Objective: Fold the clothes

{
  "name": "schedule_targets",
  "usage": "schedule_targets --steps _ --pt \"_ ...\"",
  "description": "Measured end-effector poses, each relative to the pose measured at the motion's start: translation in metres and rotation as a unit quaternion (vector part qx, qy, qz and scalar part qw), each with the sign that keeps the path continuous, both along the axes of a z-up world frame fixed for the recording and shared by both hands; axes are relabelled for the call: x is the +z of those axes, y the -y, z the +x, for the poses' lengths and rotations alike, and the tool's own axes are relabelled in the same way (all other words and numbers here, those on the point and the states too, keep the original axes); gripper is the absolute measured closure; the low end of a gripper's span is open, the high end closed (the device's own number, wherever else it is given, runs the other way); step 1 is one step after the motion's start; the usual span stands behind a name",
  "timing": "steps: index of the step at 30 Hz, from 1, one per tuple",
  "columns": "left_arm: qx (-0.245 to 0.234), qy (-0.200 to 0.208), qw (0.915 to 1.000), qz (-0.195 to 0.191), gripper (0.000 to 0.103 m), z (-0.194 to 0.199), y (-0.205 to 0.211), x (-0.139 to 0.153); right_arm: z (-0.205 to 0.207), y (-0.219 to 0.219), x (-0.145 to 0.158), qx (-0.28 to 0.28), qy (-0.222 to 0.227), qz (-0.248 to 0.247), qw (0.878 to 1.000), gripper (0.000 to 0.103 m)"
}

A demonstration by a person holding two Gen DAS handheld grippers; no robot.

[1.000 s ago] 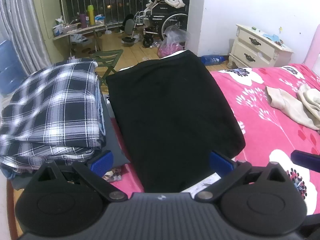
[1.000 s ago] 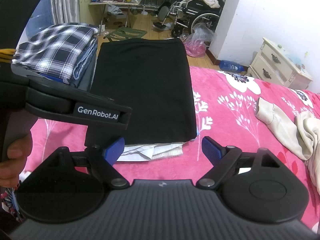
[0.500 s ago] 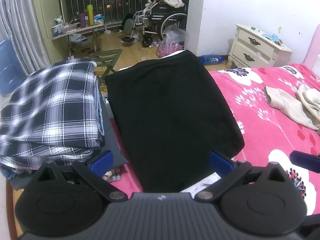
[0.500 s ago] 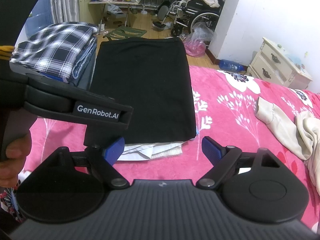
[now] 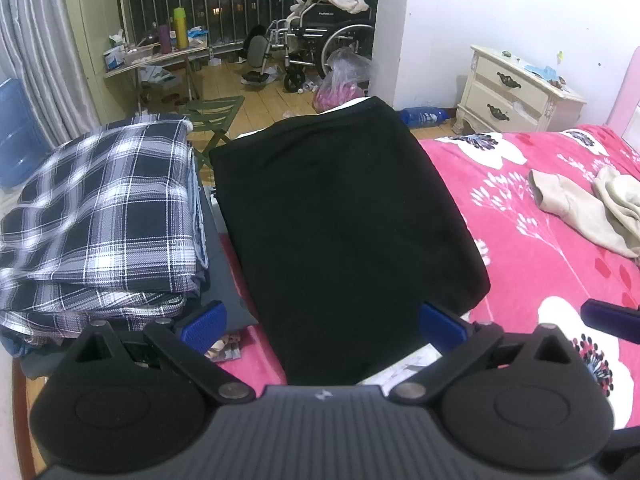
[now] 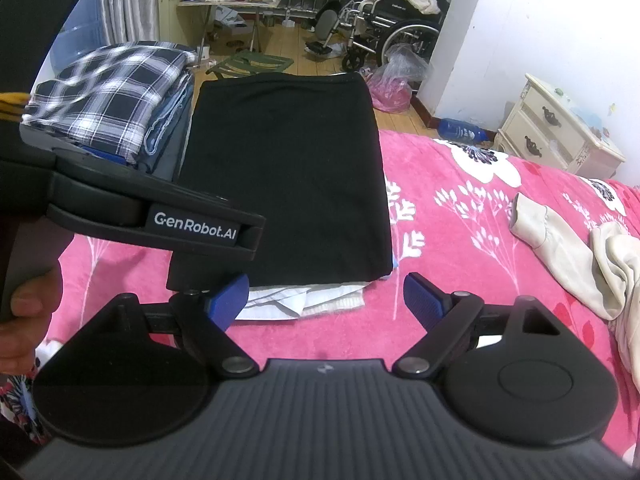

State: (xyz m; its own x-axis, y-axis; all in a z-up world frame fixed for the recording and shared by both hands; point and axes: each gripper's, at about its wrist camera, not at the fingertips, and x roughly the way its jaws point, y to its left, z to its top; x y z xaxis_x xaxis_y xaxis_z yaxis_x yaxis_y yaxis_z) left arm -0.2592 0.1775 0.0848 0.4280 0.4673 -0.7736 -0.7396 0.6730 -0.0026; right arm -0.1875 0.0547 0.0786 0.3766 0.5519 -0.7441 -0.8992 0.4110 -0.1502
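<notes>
Black folded garment (image 5: pixel 344 216) lying flat on the pink floral bedspread (image 5: pixel 540 248), squared off, its far edge at the edge of the bed. White cloth (image 6: pixel 296 300) peeking out from under its near edge. Just beside it on the left, touching or nearly so, a stack of folded clothes topped by a black-and-white plaid shirt (image 5: pixel 104 208), with denim-blue layers beneath. Well apart on the right, a crumpled beige garment (image 6: pixel 580 264), unfolded, one cuff pointing toward the black piece.

Left tongs (image 5: pixel 322 322) spread wide over the near end of the black garment, blue pads (image 5: pixel 202 322) clear of the fabric, nothing gripped. Right tongs (image 6: pixel 326 300) likewise wide, hovering above the near edge of the white cloth and the bedspread, holding nothing. Left gripper body with its white lettering crossing the right wrist view, a hand (image 6: pixel 28 320) wrapped round its handle.

Beyond the bed: wooden floor, wheelchair (image 5: pixel 328 40), cream nightstand (image 5: pixel 516 92), cluttered folding bench (image 5: pixel 156 60) by the railing.
</notes>
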Motion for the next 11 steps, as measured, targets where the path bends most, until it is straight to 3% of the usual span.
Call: schedule_targets --steps 11 --pt "0.008 -0.003 1.0000 -0.002 0.000 0.0009 -0.0014 -0.0032 -0.0004 0.0003 -0.0005 0.000 0.000 -0.002 1.000 0.019"
